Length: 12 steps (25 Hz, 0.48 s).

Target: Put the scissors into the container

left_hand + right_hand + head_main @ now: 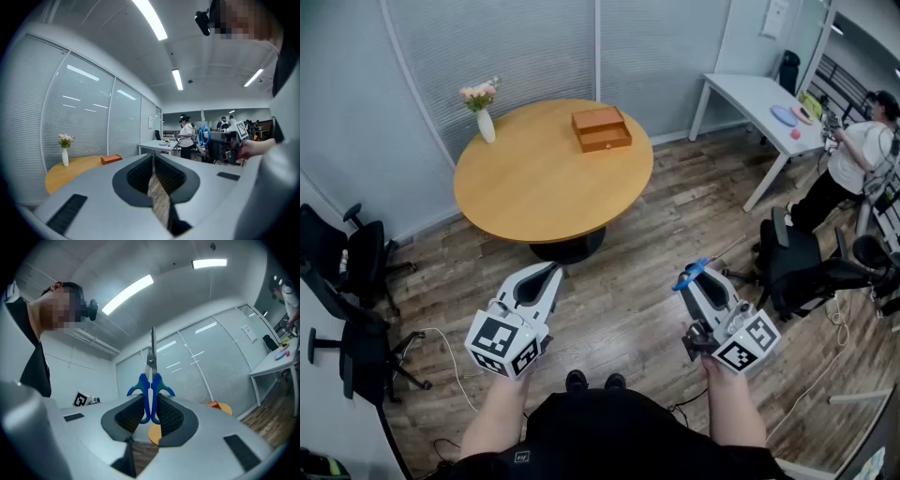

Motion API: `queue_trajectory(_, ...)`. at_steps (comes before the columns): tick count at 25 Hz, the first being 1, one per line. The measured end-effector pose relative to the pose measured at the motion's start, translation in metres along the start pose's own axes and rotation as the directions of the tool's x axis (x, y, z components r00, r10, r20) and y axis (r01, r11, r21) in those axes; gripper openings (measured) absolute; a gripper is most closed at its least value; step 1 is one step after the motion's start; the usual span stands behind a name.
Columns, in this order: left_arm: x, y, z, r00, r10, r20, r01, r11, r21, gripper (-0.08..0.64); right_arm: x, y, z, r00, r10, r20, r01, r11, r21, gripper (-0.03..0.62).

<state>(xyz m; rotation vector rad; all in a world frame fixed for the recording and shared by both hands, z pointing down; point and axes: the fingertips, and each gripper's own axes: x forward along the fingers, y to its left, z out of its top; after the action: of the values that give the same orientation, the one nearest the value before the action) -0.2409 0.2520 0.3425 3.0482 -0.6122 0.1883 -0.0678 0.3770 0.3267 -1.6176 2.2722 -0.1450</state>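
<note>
My right gripper [696,279] is shut on a pair of blue-handled scissors [691,272]. In the right gripper view the scissors [151,380] stand upright between the pads, handles pinched together, with the closed steel blades pointing up past the tips of the gripper [151,401]. My left gripper [549,274] is shut with nothing in it; its tips [153,157] meet in the left gripper view. The container, an orange-brown wooden box [601,128], sits on the far side of the round table [553,178], well ahead of both grippers. The box [111,159] also shows small in the left gripper view.
A white vase of flowers [485,117] stands at the table's left rim. Black office chairs [347,272] are on the left and another chair [806,262] on the right. A white desk [759,98] and a person [853,159] are at the far right. Cables lie on the wood floor.
</note>
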Motion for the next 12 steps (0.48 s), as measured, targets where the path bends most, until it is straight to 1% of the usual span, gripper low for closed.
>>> queue_trajectory(5, -0.0039, 0.0000, -0.0038, 1.000, -0.001, -0.002, 0.001, 1.000, -0.002, 0.026, 0.0007, 0.0025, -0.0036, 1.000, 0.002, -0.003, -0.002, 1.000, 0.005, 0.094)
queue_trajectory(12, -0.0004, 0.0027, -0.0045, 1.000, -0.005, -0.008, 0.004, 1.000, -0.012, 0.026, -0.0018, 0.0000, 0.0007, 1.000, 0.001, 0.006, -0.001, 1.000, 0.010, 0.094)
